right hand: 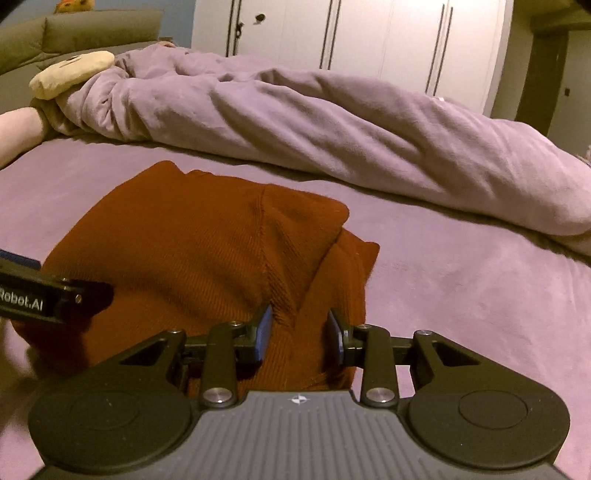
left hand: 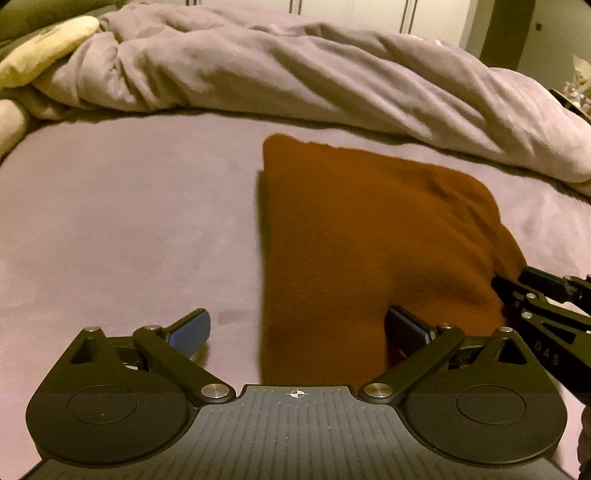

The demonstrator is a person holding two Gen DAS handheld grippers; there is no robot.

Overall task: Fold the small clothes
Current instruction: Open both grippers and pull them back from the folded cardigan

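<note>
A rust-brown knitted garment (left hand: 362,236) lies folded on the purple bed sheet (left hand: 129,229). My left gripper (left hand: 295,332) is wide open over the garment's near left edge, left pad on the sheet side, right pad over the cloth. In the right wrist view the garment (right hand: 192,251) shows a folded flap and seam. My right gripper (right hand: 300,332) is partly open, its blue pads on either side of a raised fold at the garment's near right edge, not clamped. The right gripper also shows at the garment's right edge in the left wrist view (left hand: 517,284).
A bunched lilac duvet (left hand: 295,85) lies across the far side of the bed. A cream plush pillow (right hand: 70,74) lies at the far left. White wardrobe doors (right hand: 351,33) stand behind. Bare sheet (right hand: 480,295) lies right of the garment.
</note>
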